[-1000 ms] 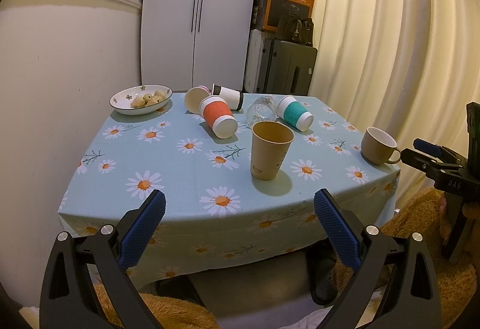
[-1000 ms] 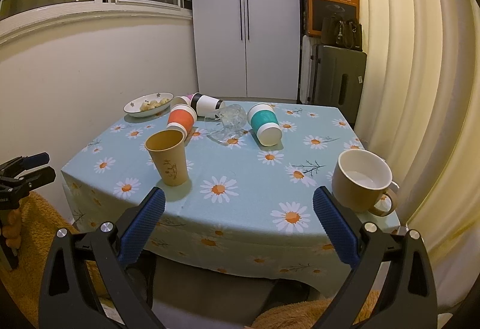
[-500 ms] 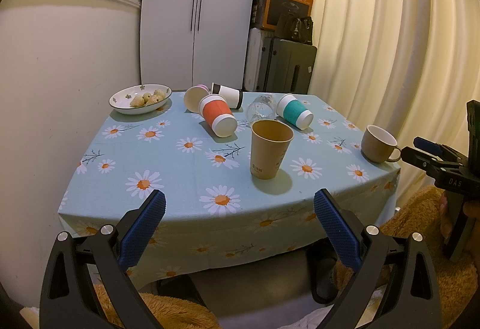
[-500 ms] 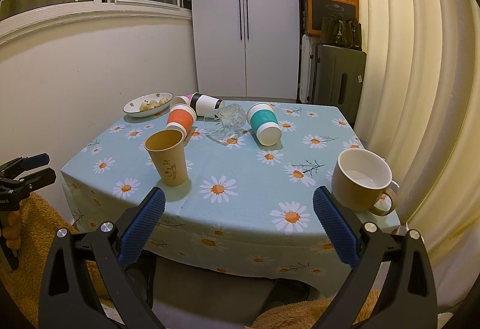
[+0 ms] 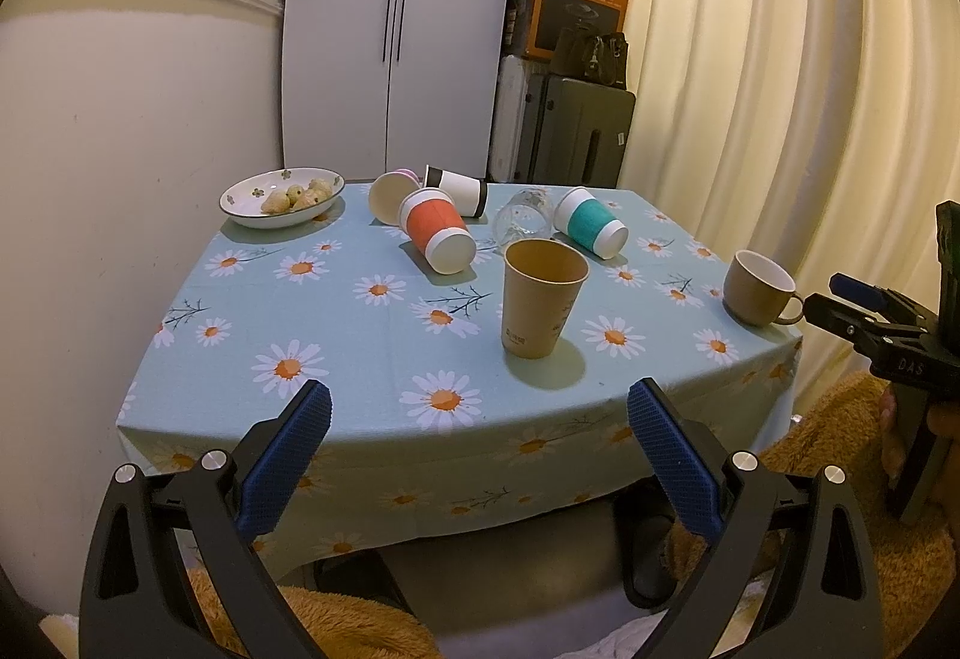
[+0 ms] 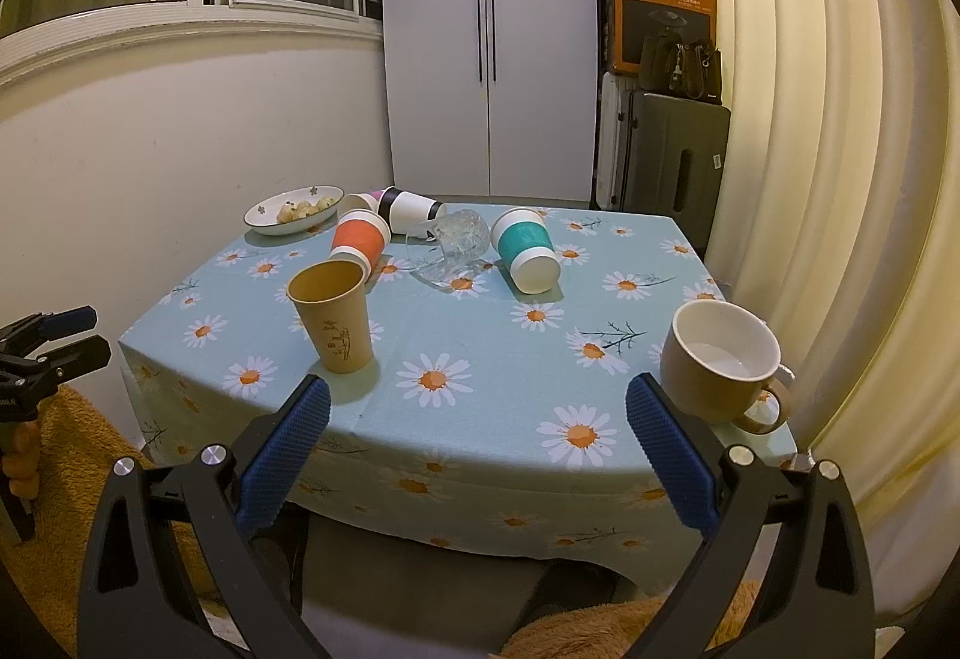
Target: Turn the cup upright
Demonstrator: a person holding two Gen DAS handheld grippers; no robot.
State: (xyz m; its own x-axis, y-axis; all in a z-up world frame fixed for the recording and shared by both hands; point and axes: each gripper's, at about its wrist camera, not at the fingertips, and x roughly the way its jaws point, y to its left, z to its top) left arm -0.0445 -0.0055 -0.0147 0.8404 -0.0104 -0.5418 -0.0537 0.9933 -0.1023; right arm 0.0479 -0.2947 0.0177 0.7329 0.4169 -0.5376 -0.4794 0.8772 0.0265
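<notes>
A table (image 5: 372, 353) fills the frame's centre. Upright near its front edge stands a paper cup (image 5: 542, 299); a mug (image 5: 757, 288) sits at right. Behind, at mid-frame, five cups (image 5: 437, 230) and a glass (image 5: 524, 213) lie on their sides in a cluster. A bowl (image 5: 282, 197) sits at upper left.
</notes>
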